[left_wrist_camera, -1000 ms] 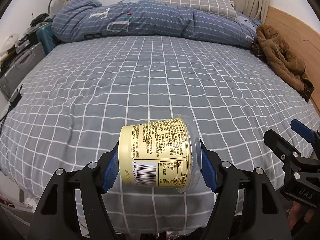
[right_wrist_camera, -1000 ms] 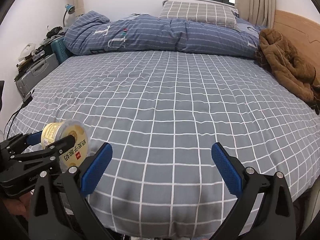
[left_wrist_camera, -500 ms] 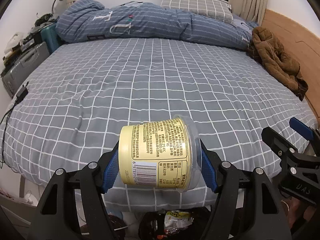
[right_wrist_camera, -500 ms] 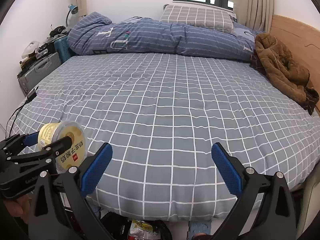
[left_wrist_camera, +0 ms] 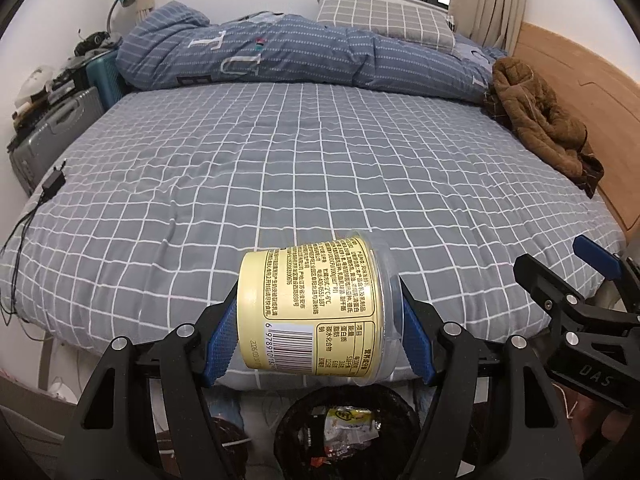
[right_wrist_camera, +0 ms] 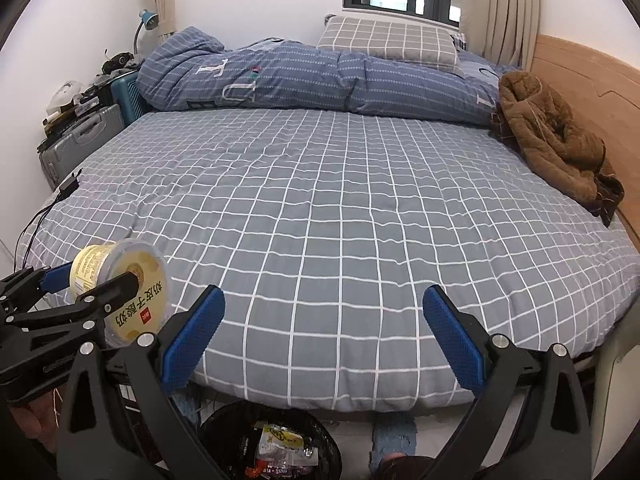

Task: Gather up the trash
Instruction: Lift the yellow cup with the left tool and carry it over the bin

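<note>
One cup [left_wrist_camera: 316,312], yellow yogurt tub w/ clear lid, clamped in left gripper [left_wrist_camera: 316,336]: blue pads press its base on the left and its lid on the right. Cup lies on its side, long axis running left-right across left wrist view, base pointing left, lid end pointing right, slightly tilted w/ lid end higher. Barcode + print face the cam. In right wrist view the same cup [right_wrist_camera: 120,292] shows at lower left, lid face w/ red mark turned toward the cam, left gripper [right_wrist_camera: 86,282] finger across it. Cup is held in air past the near edge of bed [left_wrist_camera: 304,168], above and just short of bin [left_wrist_camera: 344,428] on the floor, which has a black liner and wrappers inside. Right gripper [right_wrist_camera: 324,332] wide, nothing between its pads, over bed edge; bin [right_wrist_camera: 272,440] below it. Right gripper [left_wrist_camera: 592,280] also seen at right edge of left view. Brown coat [right_wrist_camera: 556,152] on far right of bed, well apart from cup.
</note>
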Available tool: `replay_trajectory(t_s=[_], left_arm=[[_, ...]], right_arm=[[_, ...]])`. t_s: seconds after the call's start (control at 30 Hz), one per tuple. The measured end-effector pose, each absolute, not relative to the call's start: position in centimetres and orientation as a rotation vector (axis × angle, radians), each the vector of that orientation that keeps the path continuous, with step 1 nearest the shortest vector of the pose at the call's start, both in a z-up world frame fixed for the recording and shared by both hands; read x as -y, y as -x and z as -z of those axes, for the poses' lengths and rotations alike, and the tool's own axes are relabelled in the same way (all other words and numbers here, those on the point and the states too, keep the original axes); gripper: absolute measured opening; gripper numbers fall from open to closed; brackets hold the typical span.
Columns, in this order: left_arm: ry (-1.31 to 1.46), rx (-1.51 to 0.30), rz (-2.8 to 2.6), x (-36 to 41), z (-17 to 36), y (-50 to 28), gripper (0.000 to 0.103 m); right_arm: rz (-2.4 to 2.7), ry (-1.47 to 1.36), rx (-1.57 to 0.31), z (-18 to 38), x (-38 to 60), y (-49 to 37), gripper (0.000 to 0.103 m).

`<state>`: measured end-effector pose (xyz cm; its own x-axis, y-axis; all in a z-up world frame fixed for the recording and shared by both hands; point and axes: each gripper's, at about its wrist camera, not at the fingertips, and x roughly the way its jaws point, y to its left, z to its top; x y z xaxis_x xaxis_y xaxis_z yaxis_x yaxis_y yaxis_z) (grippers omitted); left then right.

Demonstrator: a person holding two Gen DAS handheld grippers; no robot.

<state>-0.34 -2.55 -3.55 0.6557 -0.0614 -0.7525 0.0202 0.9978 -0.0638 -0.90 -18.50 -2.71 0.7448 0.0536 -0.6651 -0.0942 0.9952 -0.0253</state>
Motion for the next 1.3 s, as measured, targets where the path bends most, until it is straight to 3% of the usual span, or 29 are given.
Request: replay_trajectory(t_s=[0.6,1.3], left_arm=[[0.042,-0.875,0.052,2.9,4.4,5.6,0.068],[0.049,-1.029,0.059,2.7,11.8,10.6,0.068]], right_arm=[[-0.086,0.08,-0.742,3.6,17.3,6.1,0.095],[-0.035,0.071,-0.89,10.2,18.7,10.0,0.095]])
